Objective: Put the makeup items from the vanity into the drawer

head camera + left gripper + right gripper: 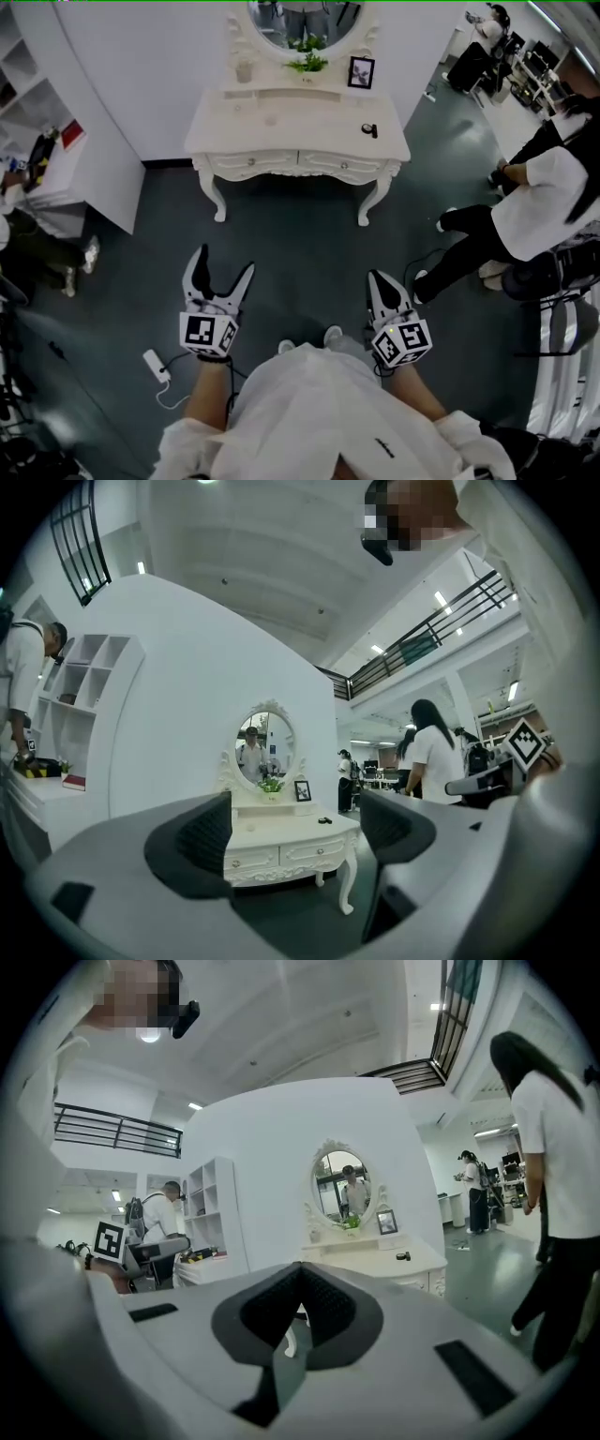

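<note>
Facing vanity (281, 127), left gripper (225, 262) spread, right gripper (382, 279) closed, mirror (330, 1177) apparently reflecting person (352, 1192).

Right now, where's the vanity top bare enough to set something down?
The vanity top looks bare from its left edge across to the small black item near the right edge. Crowded along the back ledge: cup, plant, picture frame.

Bright overhead lighting, sharp focus, heavy fisheye edge distortion
</note>
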Motion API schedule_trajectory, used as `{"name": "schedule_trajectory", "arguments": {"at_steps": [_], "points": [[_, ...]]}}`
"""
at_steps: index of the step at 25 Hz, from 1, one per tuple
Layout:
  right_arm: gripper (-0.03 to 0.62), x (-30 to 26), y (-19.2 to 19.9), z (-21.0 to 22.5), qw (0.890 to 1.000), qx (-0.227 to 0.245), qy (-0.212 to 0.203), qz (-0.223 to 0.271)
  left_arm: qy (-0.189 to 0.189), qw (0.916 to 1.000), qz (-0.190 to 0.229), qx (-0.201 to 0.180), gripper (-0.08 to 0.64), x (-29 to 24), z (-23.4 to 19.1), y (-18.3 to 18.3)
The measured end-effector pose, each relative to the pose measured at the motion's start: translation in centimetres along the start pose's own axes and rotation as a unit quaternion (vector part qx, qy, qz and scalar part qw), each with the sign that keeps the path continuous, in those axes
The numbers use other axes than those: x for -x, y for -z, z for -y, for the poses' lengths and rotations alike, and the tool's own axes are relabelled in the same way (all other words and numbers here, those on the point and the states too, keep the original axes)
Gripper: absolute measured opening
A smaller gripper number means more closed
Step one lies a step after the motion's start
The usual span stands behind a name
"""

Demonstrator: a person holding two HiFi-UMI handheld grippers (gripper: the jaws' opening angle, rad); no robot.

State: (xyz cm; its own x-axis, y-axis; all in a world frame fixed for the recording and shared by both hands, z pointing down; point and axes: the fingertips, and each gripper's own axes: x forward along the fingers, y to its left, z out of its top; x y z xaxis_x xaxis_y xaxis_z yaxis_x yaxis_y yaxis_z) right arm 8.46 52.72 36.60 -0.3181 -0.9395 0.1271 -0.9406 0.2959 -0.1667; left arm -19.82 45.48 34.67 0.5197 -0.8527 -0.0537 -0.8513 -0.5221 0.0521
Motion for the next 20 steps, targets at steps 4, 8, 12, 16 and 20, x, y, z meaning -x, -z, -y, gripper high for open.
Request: {"name": "schedule_trajectory", "arguments": {"at_steps": [4, 8, 12, 16, 20], "points": [[0.017, -1.0, -0.3, -0.6, 1.000, 0.005, -0.007, -0.001, -0.006, 0.9999, -0.006, 0.012, 0.403, 0.2, -1.1, 0.6], [0.017, -2.5, -0.3, -0.4, 1.000, 0.005, -0.015, -0.004, -0.011, 0.9998, -0.006, 0.013, 0.402, -0.6, -1.5, 0.8], [0.017, -4.8, -0.2, 0.1, 1.000, 0.003, -0.029, -0.002, -0.015, 0.9997, -0.011, 0.014, 0.403, -2.2, -1.9, 1.2], [0.017, -8.3, -0.5, 2.1, 0.999, 0.002, -0.049, -0.002, -0.030, 0.9994, -0.006, 0.017, 0.402, -5.3, -2.9, 1.3], [0.017, -11.7, -1.7, 5.6, 0.998, 0.000, -0.060, 0.000, -0.038, 0.9992, -0.008, 0.011, 0.402, -9.8, -3.2, 1.1]]}}
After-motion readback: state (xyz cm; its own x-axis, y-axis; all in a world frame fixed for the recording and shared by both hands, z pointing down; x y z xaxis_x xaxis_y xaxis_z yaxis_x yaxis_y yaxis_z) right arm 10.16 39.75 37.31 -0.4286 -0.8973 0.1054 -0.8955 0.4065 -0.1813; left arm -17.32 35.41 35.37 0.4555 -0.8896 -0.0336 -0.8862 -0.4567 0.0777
